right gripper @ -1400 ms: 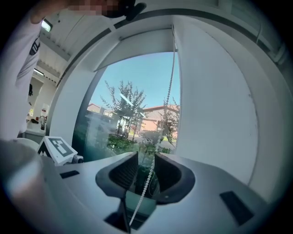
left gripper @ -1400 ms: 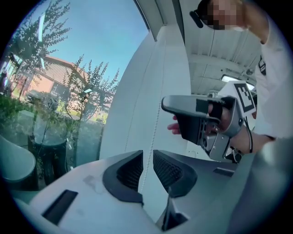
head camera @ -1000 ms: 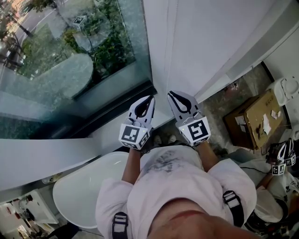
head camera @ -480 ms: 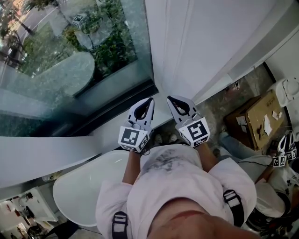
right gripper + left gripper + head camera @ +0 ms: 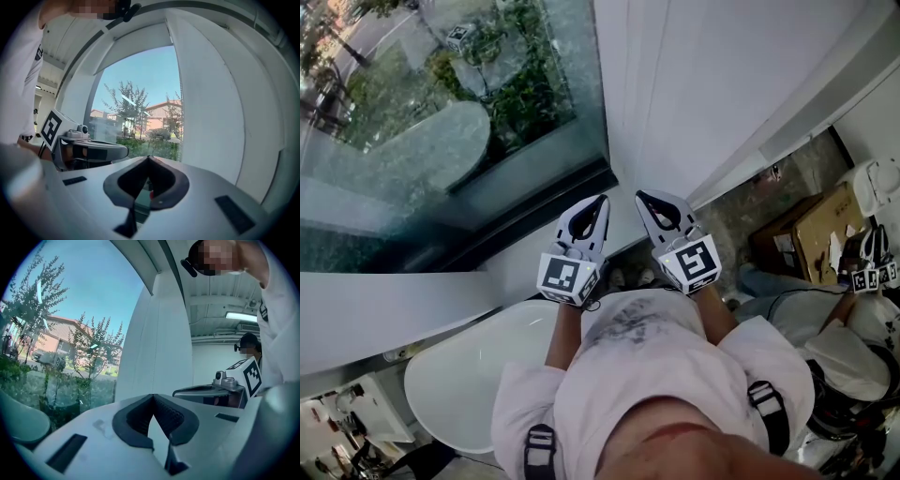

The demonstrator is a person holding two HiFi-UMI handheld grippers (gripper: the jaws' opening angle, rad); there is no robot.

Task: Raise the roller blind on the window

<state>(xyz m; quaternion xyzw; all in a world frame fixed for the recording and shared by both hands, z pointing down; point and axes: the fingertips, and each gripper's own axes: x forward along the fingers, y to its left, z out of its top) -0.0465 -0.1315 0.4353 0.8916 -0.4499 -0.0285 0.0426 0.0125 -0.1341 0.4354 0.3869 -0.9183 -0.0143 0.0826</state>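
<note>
My left tongs (image 5: pixel 601 200) and right tongs (image 5: pixel 640 196) are fully closed, tips meeting, holding nothing discernible. The roller blind (image 5: pixel 133 47) hangs above them, covering the top of the window (image 5: pixel 140 93).

window glass (image 5: pixel 441 122) is gleaming glossy, throwing reflections | roller blind (image 5: pixel 136 49) is showing matt, smooth white | left gripper (image 5: pixel 600 201) and right gripper (image 5: pixel 643 197) are showing smooth matt pale plastic shells | pads (image 5: pixel 166 416) are looking dark, ribbed, rubbery | box (image 5: pixel 806 239) is showing matt brown cardboard | shirt (image 5: pixel 656 375) is creasing as white cloth | tub (image 5: pixel 469 375) is shining smooth white
</note>
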